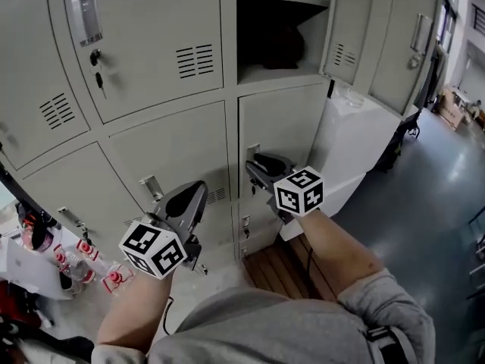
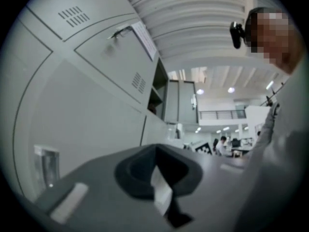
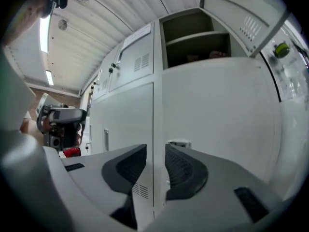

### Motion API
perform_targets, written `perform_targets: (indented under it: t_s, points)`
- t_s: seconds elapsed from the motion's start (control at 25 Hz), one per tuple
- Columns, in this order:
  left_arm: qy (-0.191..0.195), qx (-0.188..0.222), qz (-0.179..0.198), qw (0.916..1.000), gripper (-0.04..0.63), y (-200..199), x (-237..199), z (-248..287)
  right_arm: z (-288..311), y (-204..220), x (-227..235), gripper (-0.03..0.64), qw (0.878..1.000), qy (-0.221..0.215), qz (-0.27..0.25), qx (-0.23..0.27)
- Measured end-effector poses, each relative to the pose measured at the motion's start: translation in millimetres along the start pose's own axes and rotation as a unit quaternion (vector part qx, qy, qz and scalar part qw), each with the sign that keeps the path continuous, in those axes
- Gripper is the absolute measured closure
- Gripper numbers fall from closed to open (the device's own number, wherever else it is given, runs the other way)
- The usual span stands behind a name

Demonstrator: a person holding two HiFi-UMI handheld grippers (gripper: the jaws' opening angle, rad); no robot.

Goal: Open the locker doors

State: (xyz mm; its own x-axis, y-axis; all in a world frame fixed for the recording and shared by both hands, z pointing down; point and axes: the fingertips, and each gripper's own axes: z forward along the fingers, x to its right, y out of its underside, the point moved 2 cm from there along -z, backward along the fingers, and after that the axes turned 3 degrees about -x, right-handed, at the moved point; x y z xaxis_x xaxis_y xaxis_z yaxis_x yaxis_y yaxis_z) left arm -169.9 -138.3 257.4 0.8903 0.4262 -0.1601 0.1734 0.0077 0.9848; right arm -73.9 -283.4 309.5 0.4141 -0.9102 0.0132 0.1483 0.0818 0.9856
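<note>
Held the right gripper (image 1: 259,167) at the closed locker door (image 1: 292,120), jaws parted and pressing on nothing, astride that door's left edge, its handle (image 3: 178,143) just beyond the right jaw. Hung the left gripper (image 1: 188,196) left of that door, jaws shut, empty. Showed an open locker (image 1: 280,29) above that door.

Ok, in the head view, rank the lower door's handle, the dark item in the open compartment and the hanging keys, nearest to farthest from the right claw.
1. door handle: right at the tips of the right claw.
2. dark item: straight above, inside the open compartment.
3. keys: upper left, one column over.
</note>
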Motion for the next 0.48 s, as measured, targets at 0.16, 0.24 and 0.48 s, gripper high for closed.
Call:
perform_targets:
  t_s: [0.16,0.24,0.48]
  points:
    - [-0.017,-0.022,-0.013,0.9995,0.591,29,-15,-14,25,32,23,0.491,0.999,0.042,0.004,-0.027]
    - [-0.022,-0.029,-0.018,0.9992,0.591,37,-17,-20,30,36,31,0.488,0.998,0.062,0.009,-0.020]
    - [-0.029,-0.037,-0.025,0.9986,0.591,46,-22,-32,43,29,32,0.471,0.998,0.064,0.006,-0.005]
